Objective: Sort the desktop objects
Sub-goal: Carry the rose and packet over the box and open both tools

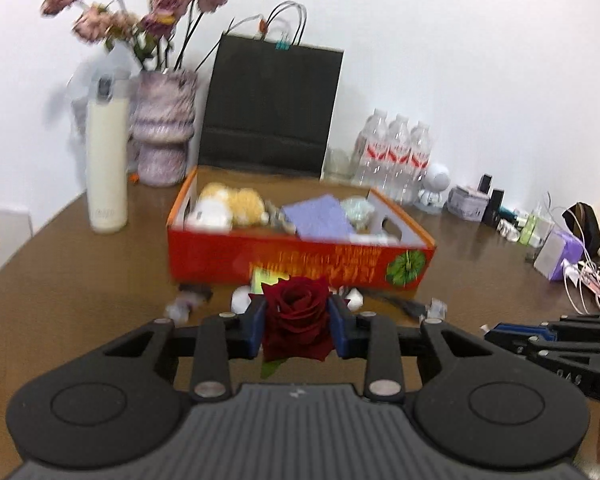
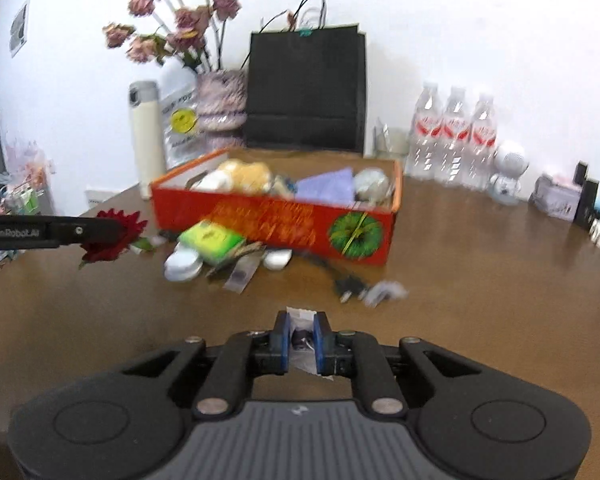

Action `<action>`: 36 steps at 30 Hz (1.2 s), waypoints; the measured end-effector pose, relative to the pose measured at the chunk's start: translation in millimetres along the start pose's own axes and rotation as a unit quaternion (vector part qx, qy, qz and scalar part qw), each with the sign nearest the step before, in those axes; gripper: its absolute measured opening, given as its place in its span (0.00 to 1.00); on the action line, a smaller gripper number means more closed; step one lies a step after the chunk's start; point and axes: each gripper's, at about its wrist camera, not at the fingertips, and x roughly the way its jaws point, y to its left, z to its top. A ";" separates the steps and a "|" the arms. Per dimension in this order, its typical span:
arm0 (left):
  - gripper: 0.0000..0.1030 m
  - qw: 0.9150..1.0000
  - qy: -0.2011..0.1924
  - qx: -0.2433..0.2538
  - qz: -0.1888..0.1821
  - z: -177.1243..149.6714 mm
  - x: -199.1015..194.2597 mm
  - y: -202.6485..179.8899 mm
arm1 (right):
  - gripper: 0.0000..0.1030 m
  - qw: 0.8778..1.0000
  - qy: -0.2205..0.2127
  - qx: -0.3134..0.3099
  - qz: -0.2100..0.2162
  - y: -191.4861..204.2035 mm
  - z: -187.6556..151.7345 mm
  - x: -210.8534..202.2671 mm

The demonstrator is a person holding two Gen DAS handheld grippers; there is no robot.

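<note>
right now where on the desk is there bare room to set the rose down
Bare brown table lies right of the red box, bordered by the water bottles behind. Another free patch lies left of the box, in front of the white flask. The strip along the box's front is crowded: green packet, white lids, cable. The left gripper holds the red rose.

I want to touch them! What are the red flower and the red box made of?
Red flower: probably fabric, since its dark petals look matte and velvety.
Red box: likely cardboard, with a printed, slightly shiny outside and plain brown inner walls.
</note>
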 end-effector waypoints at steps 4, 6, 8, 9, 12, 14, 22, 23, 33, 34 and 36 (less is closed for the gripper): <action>0.33 0.999 -0.013 0.029 -0.008 34.9 26.7 3.2 | 0.11 1.000 -0.027 0.003 -0.014 -20.0 34.0 6.3; 0.33 0.999 -0.015 0.030 -0.020 53.5 46.7 9.9 | 0.11 0.999 -0.043 0.006 -0.015 -28.9 54.9 11.9; 0.33 0.999 -0.011 0.037 -0.021 68.4 74.0 17.1 | 0.11 0.998 -0.054 0.006 -0.013 -36.0 77.5 23.2; 0.33 0.999 -0.003 0.041 -0.016 75.0 88.9 20.1 | 0.10 0.998 -0.058 0.008 -0.008 -39.6 88.1 29.7; 0.33 0.999 0.022 0.043 -0.014 98.1 137.3 31.8 | 0.11 0.998 -0.061 0.021 0.011 -50.8 127.8 62.5; 0.33 0.998 0.043 0.045 -0.002 110.3 175.0 40.0 | 0.11 0.997 -0.052 0.047 0.026 -62.1 152.9 95.4; 0.34 0.987 0.151 0.038 0.034 105.3 269.6 54.3 | 0.11 0.992 0.118 0.042 -0.024 -77.4 189.7 254.4; 0.35 0.987 0.153 0.042 0.037 103.4 272.1 53.6 | 0.11 0.990 0.135 0.023 -0.046 -73.9 190.3 270.1; 0.74 0.984 0.157 0.038 0.070 136.1 252.0 57.3 | 0.35 0.979 0.189 0.070 -0.037 -87.9 200.6 301.0; 0.74 0.983 0.166 0.034 0.075 138.6 249.4 60.6 | 0.40 0.978 0.188 0.086 -0.030 -91.1 203.5 294.0; 0.78 0.978 0.189 0.012 0.083 143.9 245.5 68.9 | 0.43 0.974 0.193 0.115 -0.013 -96.3 209.6 285.5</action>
